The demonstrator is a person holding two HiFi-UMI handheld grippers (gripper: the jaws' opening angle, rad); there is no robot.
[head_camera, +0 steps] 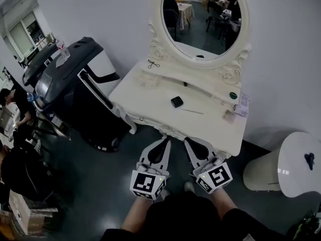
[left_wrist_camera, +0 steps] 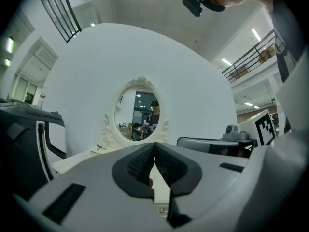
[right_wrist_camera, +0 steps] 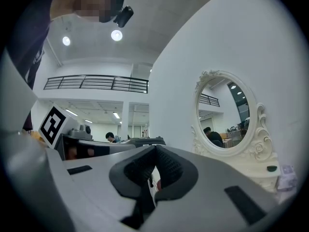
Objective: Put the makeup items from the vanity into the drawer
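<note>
White vanity worktop [head_camera: 145,90] below an oval mirror [head_camera: 203,14], makeup still out.
Left gripper [head_camera: 165,140] and right gripper [head_camera: 189,141] sit at its front edge, fingers pressed together and empty; the black compact [head_camera: 176,102] and thin pencil [head_camera: 192,111] lie farther back, apart from both.

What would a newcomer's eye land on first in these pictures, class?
The ornate white vanity with its oval mirror stands at centre against the wall. Before its front edge, the left hand-held gripper and right hand-held gripper point at it, both shut and empty. A black case lies on the tabletop.

Compact [head_camera: 176,102], perhaps, lies on vanity [head_camera: 145,92] before mirror [head_camera: 200,14].
</note>
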